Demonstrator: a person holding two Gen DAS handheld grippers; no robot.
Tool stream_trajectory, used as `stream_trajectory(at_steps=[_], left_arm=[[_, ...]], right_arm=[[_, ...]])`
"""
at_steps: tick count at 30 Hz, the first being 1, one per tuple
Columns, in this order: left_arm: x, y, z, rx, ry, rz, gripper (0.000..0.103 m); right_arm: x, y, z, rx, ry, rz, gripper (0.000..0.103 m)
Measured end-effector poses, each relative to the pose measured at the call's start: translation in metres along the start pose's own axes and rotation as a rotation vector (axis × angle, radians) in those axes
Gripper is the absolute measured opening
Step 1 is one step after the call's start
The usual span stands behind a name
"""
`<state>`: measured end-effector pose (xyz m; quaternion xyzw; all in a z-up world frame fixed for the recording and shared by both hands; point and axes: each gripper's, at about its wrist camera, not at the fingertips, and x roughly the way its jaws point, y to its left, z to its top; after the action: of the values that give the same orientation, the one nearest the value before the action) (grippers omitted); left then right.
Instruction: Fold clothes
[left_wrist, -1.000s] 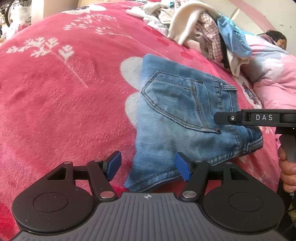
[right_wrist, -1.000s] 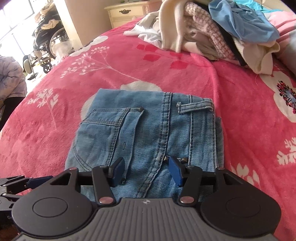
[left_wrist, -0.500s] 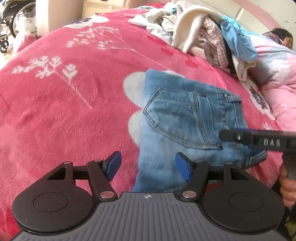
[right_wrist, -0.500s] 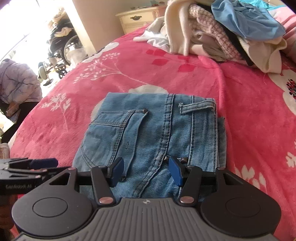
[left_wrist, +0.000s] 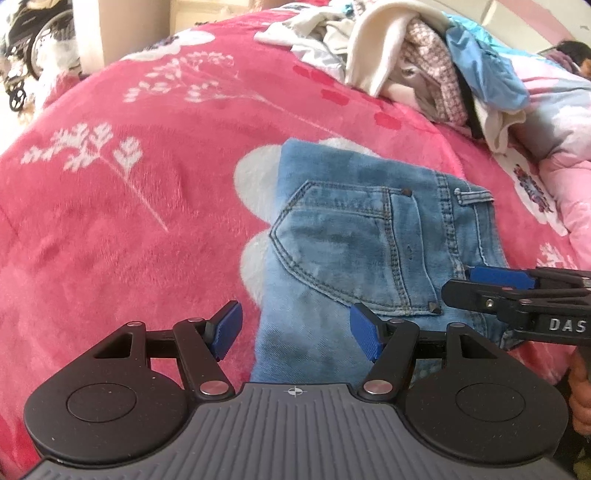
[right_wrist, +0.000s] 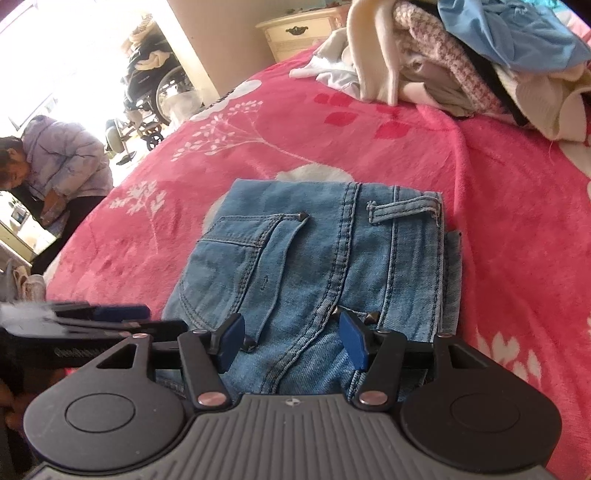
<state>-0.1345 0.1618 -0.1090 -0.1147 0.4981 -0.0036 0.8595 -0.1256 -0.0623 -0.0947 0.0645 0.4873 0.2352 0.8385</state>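
Observation:
Folded blue jeans (left_wrist: 369, 236) lie flat on the pink flowered blanket (left_wrist: 129, 221), back pocket up. My left gripper (left_wrist: 295, 330) is open over the jeans' near left edge, with nothing pressed between its blue pads. In the right wrist view my right gripper (right_wrist: 291, 338) hovers over the near end of the jeans (right_wrist: 325, 258). Its jaws are opening, and the denim under them is not pinched. The same right gripper (left_wrist: 491, 288) shows side-on at the jeans' right edge. The left gripper (right_wrist: 122, 317) reaches in from the left.
A heap of unfolded clothes (left_wrist: 424, 62) sits at the far side of the bed, beside a pink quilt (left_wrist: 554, 122). Past the bed are a cream nightstand (right_wrist: 303, 33), a wheelchair (right_wrist: 155, 85) and a seated person (right_wrist: 62, 162). A hand (left_wrist: 580, 391) grips the right gripper's handle.
Both cameras have tilted up and drawn back a little, so more of the room shows. The right gripper's pads stand slightly wider apart. The jeans have not moved.

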Motion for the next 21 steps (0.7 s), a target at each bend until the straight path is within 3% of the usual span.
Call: stream_trajectory(at_steps=[5, 15, 17, 21], left_arm=[[0.002, -0.004, -0.008, -0.039, 0.026, 0.023, 0.065], [-0.005, -0.008, 0.010, 0.007, 0.023, 0.160, 0.065], [-0.004, -0.010, 0.015, 0.006, 0.002, 0.168, 0.065], [-0.003, -0.014, 0.021, 0.006, -0.050, 0.134, 0.070]], right_arm=[[-0.001, -0.007, -0.002, 0.019, -0.012, 0.049, 0.065], [-0.006, -0.025, -0.005, 0.073, -0.061, 0.146, 0.065], [-0.016, -0.027, -0.006, 0.103, -0.123, 0.172, 0.062], [-0.057, -0.030, -0.002, 0.078, -0.369, 0.196, 0.062]])
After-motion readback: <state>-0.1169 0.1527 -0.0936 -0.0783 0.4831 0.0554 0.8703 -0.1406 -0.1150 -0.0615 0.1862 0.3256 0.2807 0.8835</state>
